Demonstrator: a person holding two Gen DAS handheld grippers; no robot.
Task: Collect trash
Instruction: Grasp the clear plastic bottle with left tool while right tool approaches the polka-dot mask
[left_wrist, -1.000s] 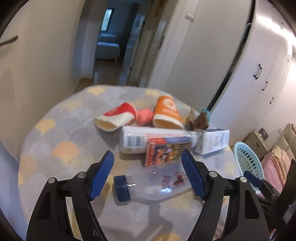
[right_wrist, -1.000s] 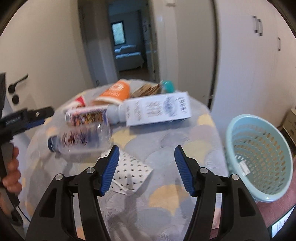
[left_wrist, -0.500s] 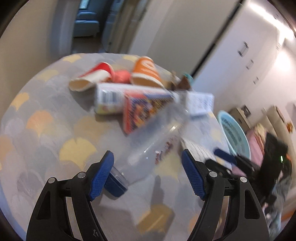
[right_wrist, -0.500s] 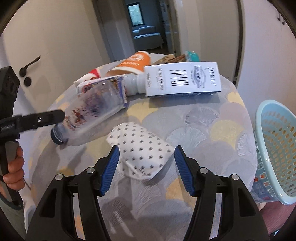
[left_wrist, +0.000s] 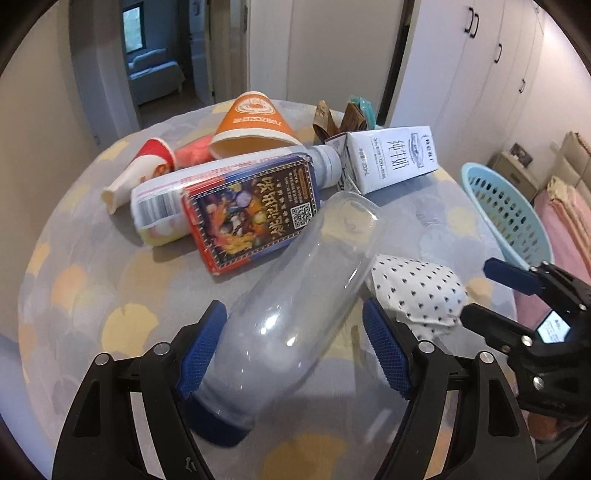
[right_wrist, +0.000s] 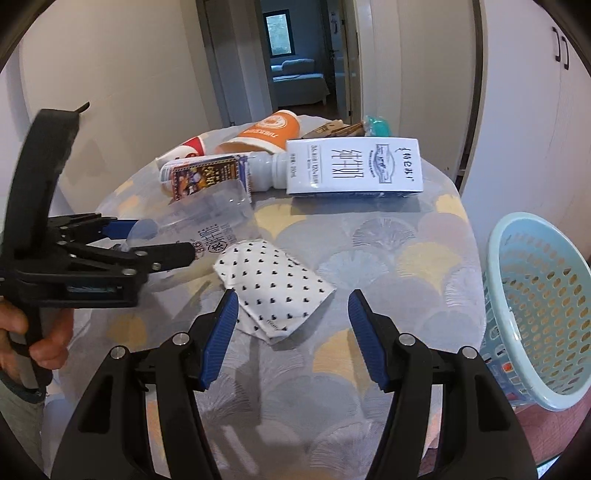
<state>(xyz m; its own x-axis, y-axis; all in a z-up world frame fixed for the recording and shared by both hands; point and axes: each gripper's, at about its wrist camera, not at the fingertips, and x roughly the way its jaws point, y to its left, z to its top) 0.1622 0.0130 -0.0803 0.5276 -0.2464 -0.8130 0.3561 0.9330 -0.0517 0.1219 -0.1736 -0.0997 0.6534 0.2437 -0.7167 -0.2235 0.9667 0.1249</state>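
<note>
Left wrist view: left gripper (left_wrist: 291, 350) spread wide around a clear bottle (left_wrist: 295, 314) lying on the table (left_wrist: 92, 258), blue cap (left_wrist: 214, 424) nearest the camera; left pad looks to touch the bottle wall, right pad apart from it. Beyond the bottle base, a printed packet (left_wrist: 255, 206) lying on a white bottle (left_wrist: 236, 173), then an orange cup (left_wrist: 255, 122), a red cup (left_wrist: 140, 170) and a milk carton (left_wrist: 391, 158). Dotted paper (left_wrist: 417, 291) just right of the bottle; right gripper at the right edge, blue basket (left_wrist: 517, 218) behind it. Right wrist view: right gripper (right_wrist: 291, 336) spread open, holding nothing, hovering over the near edge of the dotted paper (right_wrist: 273, 288). Seen only here: a hand (right_wrist: 33, 332) on the left tool's grip, and the basket (right_wrist: 535, 314) beside the table, off its edge. Scallop-patterned cloth in grey and yellow; open doorway to a further room; white cupboards at right.
</note>
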